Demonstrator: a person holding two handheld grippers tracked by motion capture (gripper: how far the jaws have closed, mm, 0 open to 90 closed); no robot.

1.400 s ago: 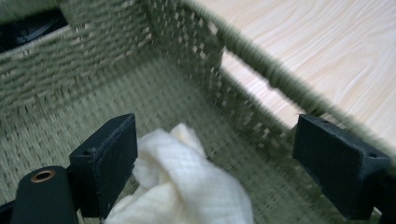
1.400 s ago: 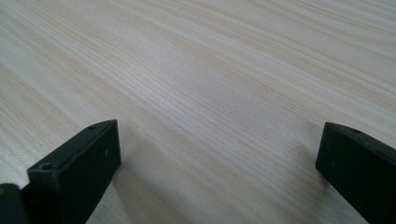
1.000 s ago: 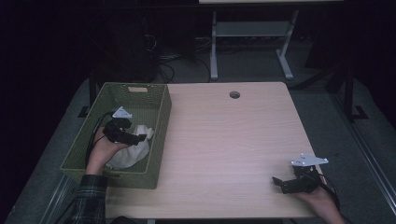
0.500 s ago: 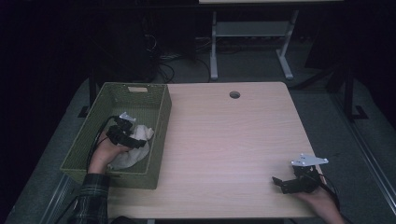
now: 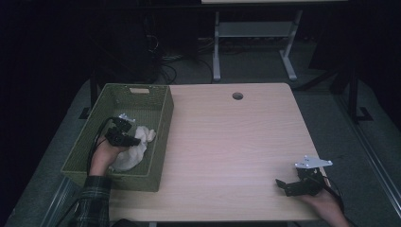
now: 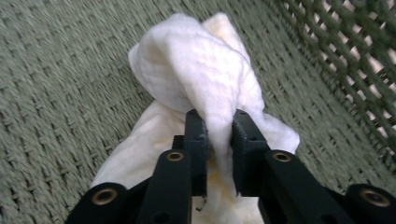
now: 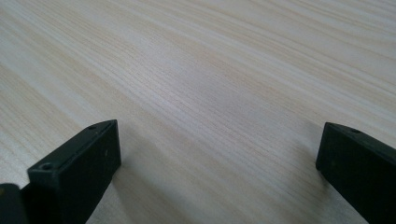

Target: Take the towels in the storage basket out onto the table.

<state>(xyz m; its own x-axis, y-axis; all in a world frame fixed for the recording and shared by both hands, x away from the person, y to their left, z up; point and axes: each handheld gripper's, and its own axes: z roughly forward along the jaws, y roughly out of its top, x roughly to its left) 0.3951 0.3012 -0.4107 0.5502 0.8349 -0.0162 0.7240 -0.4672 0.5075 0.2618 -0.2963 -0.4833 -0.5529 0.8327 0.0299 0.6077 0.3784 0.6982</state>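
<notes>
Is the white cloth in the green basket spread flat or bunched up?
Bunched up. The white cloth lies crumpled in the green basket, a fold pinched by the left gripper, whose jaws have just closed.

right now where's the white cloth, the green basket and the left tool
white cloth (image 6: 196, 70), left gripper view, on its bunched top fold
green basket (image 5: 163, 127), high view, on its right wall
left tool (image 6: 218, 122), left gripper view, midway between its tips, pinching the cloth
</notes>
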